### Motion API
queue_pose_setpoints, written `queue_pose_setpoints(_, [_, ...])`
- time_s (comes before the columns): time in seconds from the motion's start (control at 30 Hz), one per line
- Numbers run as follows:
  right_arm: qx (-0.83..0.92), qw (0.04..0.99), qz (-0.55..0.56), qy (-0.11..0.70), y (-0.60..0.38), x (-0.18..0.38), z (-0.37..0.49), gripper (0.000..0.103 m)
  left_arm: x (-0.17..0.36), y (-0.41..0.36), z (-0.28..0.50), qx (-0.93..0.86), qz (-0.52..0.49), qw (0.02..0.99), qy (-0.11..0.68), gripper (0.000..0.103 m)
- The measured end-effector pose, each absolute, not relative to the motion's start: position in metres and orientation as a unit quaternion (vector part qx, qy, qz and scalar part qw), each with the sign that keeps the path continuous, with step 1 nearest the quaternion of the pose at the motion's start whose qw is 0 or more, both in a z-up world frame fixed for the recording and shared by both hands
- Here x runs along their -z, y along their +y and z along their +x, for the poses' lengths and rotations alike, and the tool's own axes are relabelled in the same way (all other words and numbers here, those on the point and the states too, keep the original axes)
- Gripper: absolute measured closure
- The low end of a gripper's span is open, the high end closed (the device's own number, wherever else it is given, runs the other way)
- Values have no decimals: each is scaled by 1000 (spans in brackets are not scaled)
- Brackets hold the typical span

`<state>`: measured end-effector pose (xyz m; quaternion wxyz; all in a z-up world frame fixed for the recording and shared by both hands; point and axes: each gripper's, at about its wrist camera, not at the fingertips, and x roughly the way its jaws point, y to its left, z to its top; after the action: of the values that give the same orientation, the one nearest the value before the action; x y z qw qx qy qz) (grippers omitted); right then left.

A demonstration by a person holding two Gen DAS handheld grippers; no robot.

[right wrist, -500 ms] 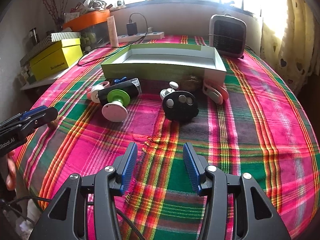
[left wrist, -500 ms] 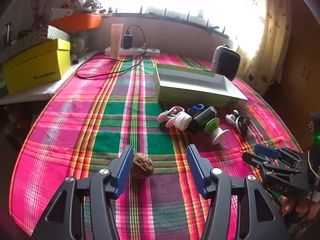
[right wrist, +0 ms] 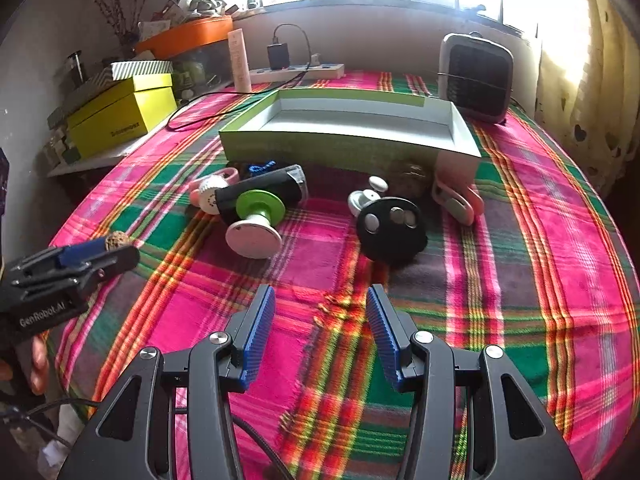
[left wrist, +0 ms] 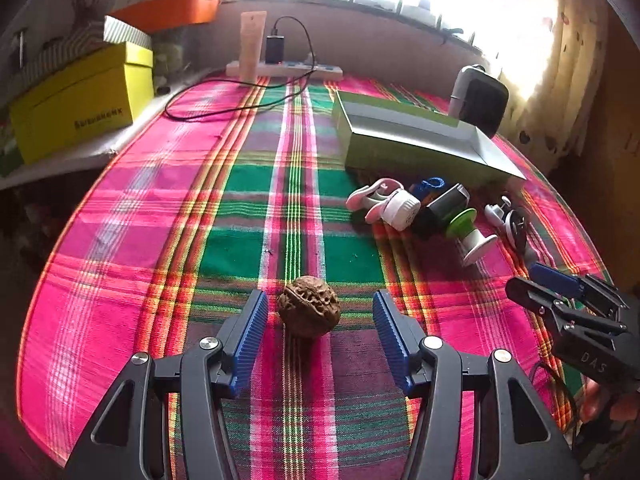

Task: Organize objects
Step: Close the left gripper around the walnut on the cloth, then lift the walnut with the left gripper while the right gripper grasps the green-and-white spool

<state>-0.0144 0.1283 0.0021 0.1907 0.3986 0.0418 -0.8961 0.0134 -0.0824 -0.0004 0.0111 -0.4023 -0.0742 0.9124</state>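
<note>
Walnut [left wrist: 309, 310] sits between the left gripper [left wrist: 318, 334]'s wide-open, empty jaws: light, hard, round, so pinch its middle; right gripper [right wrist: 320, 332] open too.

Both tools look alike. The left gripper [left wrist: 318, 338] has black open-frame arms, silver screws and ribbed blue pads [left wrist: 250, 342]. The right gripper [right wrist: 320, 334] matches it, with a black cable at 6 o'clock. White "GenRobot.AI" lettering marks the left body at 9 o'clock in the right view.

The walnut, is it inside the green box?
No, the walnut sits on the tablecloth, far from the box.
</note>
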Motion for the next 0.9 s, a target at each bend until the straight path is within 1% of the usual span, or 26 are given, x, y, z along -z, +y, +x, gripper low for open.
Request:
queue_pose_setpoints(0.03, [896,194,398,40,127,-3,-15,54,0,-82,13,-913,-402,9,-74,55])
queue_pose_setpoints(0.23, [892,219,394,38,112,-7,-20,54,1,-84,11,-913,-402,3,-75,66])
queue_pose_setpoints(0.43, [887,235,396,38,99,-7,-28,54,0,-86,9,-912,-403,1,-76,74])
queue_pose_setpoints(0.9, [879,243,409,33,89,-3,-47,54,0,-85,2,-912,-403,9,-75,74])
